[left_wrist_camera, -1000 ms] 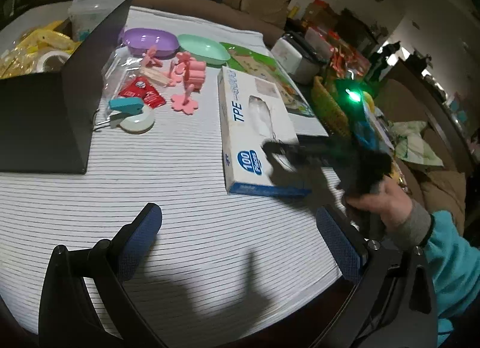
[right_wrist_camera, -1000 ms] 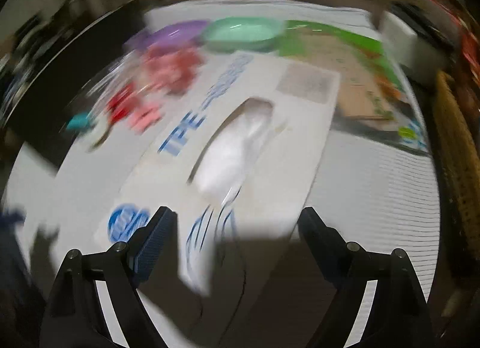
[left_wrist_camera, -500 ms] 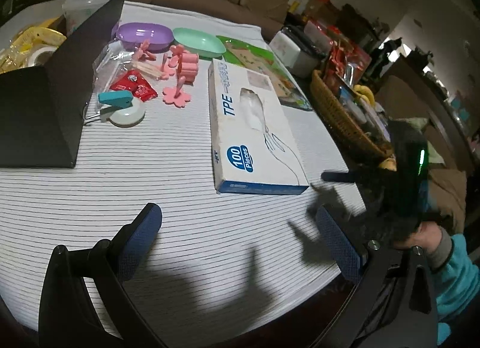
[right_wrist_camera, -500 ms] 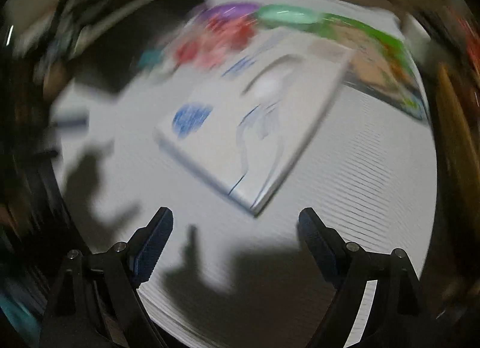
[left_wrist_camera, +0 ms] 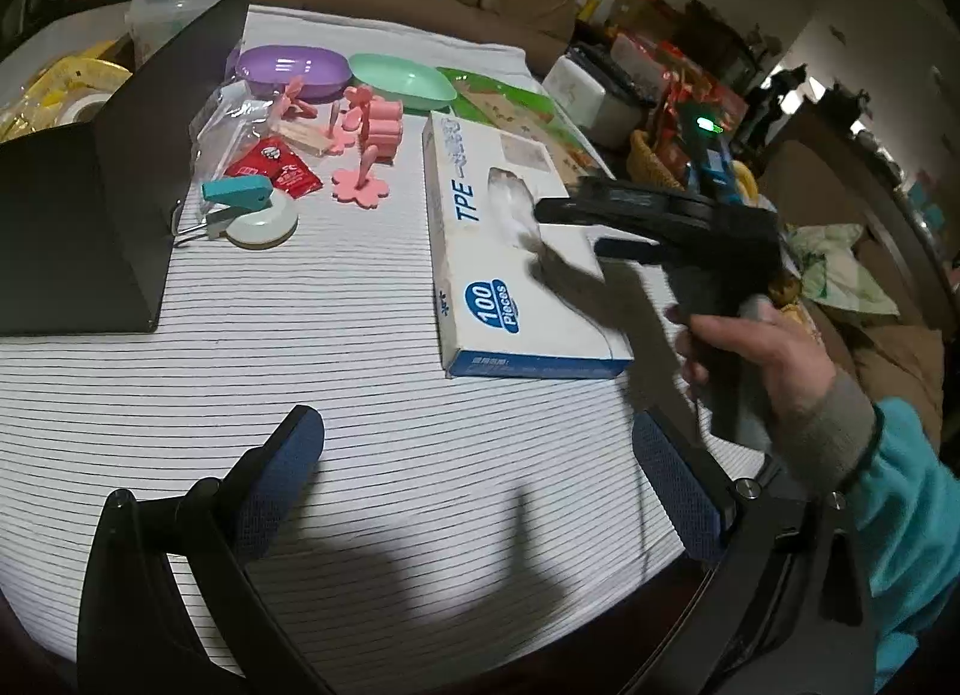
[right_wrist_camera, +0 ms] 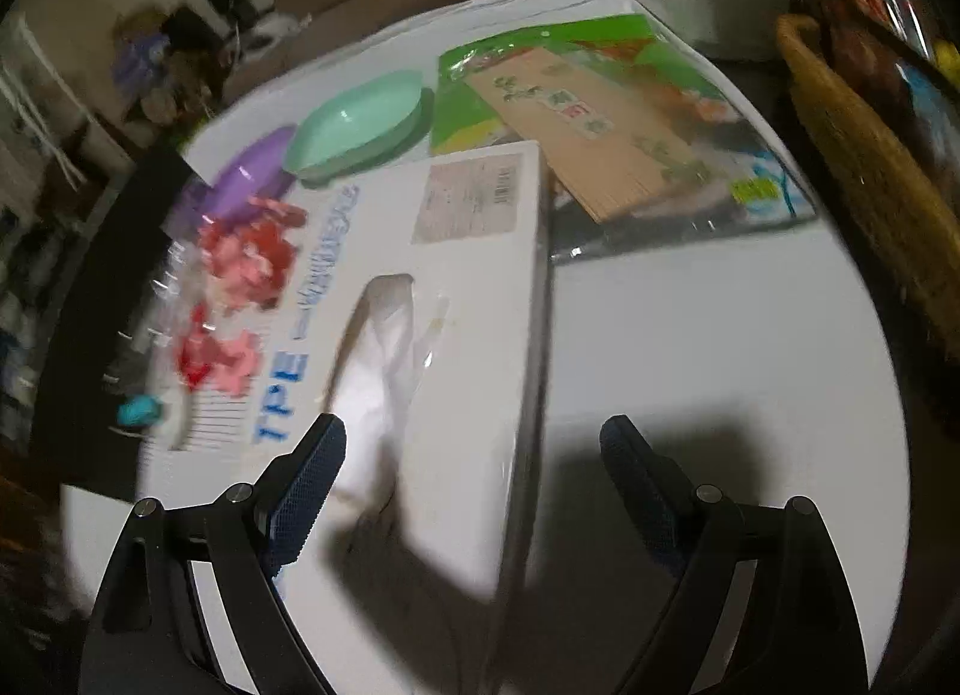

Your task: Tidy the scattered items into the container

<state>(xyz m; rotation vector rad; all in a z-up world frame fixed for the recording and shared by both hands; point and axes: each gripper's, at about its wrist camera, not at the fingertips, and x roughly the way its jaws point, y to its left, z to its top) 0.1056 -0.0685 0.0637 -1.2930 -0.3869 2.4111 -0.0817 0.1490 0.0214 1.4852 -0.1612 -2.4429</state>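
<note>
Striped cloth covers the worktop (left_wrist_camera: pixel 300 371), where a black container (left_wrist_camera: pixel 84 227) stands open at the left edge and a white glove box (left_wrist_camera: pixel 510 275) lies flat near the right edge. Between them, well apart from the box, sit a purple dish (left_wrist_camera: pixel 294 72), a green dish (left_wrist_camera: pixel 402 80), pink clips (left_wrist_camera: pixel 366 149), a red sachet (left_wrist_camera: pixel 273 164) and a teal stapler (left_wrist_camera: pixel 237 192). The right gripper (right_wrist_camera: pixel 474 455) hangs over the glove box's edge, jaws wide and holding nothing; the left gripper (left_wrist_camera: pixel 480 455) hovers over bare cloth, jaws likewise spread and empty.
</note>
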